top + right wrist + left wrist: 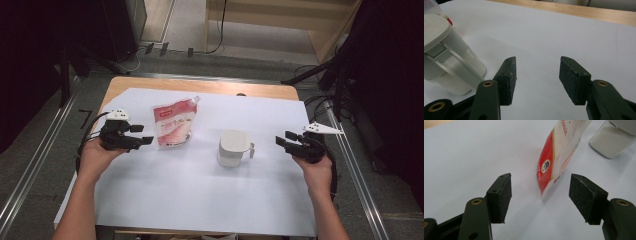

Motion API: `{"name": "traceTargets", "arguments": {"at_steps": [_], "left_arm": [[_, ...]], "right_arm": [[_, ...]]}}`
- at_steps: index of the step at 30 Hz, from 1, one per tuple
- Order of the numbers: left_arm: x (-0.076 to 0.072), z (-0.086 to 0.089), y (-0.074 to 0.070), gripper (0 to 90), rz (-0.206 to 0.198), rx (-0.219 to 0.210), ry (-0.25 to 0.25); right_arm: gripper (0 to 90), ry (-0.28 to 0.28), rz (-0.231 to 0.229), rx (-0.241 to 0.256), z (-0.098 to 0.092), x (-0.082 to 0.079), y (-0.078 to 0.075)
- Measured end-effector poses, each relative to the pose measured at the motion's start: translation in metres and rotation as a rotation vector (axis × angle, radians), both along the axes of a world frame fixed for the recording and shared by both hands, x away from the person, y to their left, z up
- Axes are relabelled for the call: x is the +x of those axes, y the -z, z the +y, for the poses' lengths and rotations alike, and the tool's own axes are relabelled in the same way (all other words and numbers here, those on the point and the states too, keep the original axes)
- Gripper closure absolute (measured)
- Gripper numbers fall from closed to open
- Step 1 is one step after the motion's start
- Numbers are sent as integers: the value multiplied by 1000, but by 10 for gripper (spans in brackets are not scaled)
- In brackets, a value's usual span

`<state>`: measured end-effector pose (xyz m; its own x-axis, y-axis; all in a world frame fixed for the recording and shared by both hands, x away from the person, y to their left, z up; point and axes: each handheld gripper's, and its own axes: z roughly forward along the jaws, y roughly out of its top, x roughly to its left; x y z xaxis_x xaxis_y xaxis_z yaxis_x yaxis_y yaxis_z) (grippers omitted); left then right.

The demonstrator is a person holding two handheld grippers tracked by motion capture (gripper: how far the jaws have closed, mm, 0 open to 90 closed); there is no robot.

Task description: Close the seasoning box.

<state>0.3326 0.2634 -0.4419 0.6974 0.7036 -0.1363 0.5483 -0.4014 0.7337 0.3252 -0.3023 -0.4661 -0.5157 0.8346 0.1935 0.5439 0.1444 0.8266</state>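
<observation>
A red and white refill pouch (173, 123) lies flat on the white sheet, left of centre; its lower corner (554, 162) shows just beyond my left jaws. A white lidded container (233, 148) with a side handle stands at the middle, holding white powder (447, 57). My left gripper (142, 135) hovers open just left of the pouch, nothing between its pads (540, 200). On the far side, my right gripper (281, 141) is open to the right of the container, jaws pointing toward it and apart from it (537, 80).
A white sheet (200, 200) covers most of the wooden table (150, 84). Metal rails (360, 170) run along both sides of the table. Cables and dark stands sit on the floor beyond the far edge.
</observation>
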Motion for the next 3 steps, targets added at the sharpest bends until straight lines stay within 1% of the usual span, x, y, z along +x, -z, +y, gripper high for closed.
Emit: {"name": "traceTargets", "arguments": {"at_steps": [2, 3], "left_arm": [[0, 1, 0, 358, 0, 4, -3], [0, 1, 1, 359, -10, 6, -1]], "right_arm": [[483, -2, 0, -3, 2, 1, 1], [481, -6, 1, -8, 2, 1, 1]]}}
